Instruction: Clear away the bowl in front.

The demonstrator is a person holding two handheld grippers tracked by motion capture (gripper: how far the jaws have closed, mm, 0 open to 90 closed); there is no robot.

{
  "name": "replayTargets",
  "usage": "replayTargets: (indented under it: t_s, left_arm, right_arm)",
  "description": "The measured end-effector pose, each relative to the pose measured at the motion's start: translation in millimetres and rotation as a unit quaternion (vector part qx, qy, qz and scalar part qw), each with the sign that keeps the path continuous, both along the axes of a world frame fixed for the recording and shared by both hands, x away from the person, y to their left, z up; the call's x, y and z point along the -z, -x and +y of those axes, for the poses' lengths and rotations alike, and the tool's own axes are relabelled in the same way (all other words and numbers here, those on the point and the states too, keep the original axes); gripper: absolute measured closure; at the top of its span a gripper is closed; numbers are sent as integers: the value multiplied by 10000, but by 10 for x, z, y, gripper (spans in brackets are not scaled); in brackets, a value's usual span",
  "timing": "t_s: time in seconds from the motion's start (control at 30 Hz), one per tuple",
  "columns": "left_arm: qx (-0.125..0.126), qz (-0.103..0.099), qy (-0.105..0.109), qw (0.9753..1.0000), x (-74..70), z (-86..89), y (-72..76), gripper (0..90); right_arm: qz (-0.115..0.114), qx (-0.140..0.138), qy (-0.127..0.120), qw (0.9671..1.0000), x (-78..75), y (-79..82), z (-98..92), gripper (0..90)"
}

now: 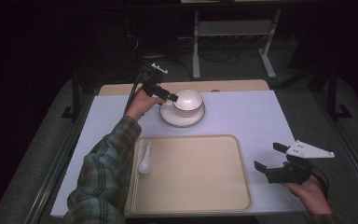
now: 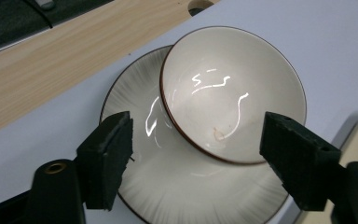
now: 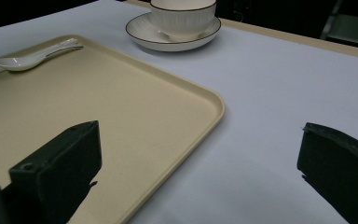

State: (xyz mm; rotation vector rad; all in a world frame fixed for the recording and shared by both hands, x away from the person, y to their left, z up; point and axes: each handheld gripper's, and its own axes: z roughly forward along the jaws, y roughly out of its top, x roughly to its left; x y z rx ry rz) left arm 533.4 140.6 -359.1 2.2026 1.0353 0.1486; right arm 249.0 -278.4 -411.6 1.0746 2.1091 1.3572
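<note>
Nearest the high camera, a plaid sleeve [image 1: 103,177] runs up the left side beside the beige tray [image 1: 191,205], which holds a white spoon [image 1: 145,162] at its left edge and is otherwise bare. The left tool [image 1: 173,97] reaches the white bowl [image 1: 188,101] standing on its saucer [image 1: 182,121] beyond the tray, near the far edge of the surface [image 1: 261,116]. In the left gripper view its jaws stand spread to either side of the bowl [image 2: 233,95], not pinching it; whether either pad touches the rim is hard to tell. The right tool [image 1: 272,157] hovers spread and empty above the surface, right of the tray.

Judging by this, the work looks early: the spoon is on the tray, while bowl and saucer are yet to be gripped and carried over, if that is where they go.

The bowl's foot hides behind its own wall, and the saucer [image 2: 177,186] is cut off at the frame's bottom edge.
</note>
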Motion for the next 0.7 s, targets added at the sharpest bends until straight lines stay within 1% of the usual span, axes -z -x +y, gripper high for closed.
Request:
replayTargets:
  t_s: [0.1, 0.13, 0.2, 0.27, 0.3, 0.37, 0.47, 0.57, 0.63, 0.7]
  left_arm:
    - [-20, -9, -29, 10000, 23, -64, -54, 278]
    - [-10, 41, -54, 10000, 37, -81, -78, 296]
    - [-21, 78, -183, 9998, 77, -128, -116, 306]
    - [-44, 157, -196, 9997, 124, -166, -155, 322]
    - [-49, 190, -234, 9995, 148, -182, -175, 342]
    - [-96, 261, -303, 9992, 194, -213, -214, 346]
    - [-166, 383, -241, 9988, 248, -236, -262, 370]
    - [-228, 506, -376, 9978, 319, -257, -294, 407]
    - [-230, 627, -358, 9971, 373, -262, -315, 430]
    - [-228, 688, -375, 9967, 404, -267, -327, 440]
  right_arm:
    - [-14, -10, -11, 10000, -4, 6, 0, 0]
    - [-17, -9, -10, 10000, -5, 8, 0, 0]
    - [-27, -13, 9, 10000, -6, 11, 1, 0]
    - [-21, -17, 2, 10000, -5, 9, -1, 0]
    - [-25, -19, -3, 10000, -4, 7, -4, 0]
    - [-24, -23, -9, 10000, -3, 6, -4, 0]
    - [-19, -27, -13, 10000, -4, 7, -3, 0]
    - [-36, -28, -7, 10000, -7, 11, 1, 0]
    - [-39, -30, -4, 10000, -7, 11, 1, 0]
    - [-33, -29, -2, 10000, -6, 11, 1, 0]
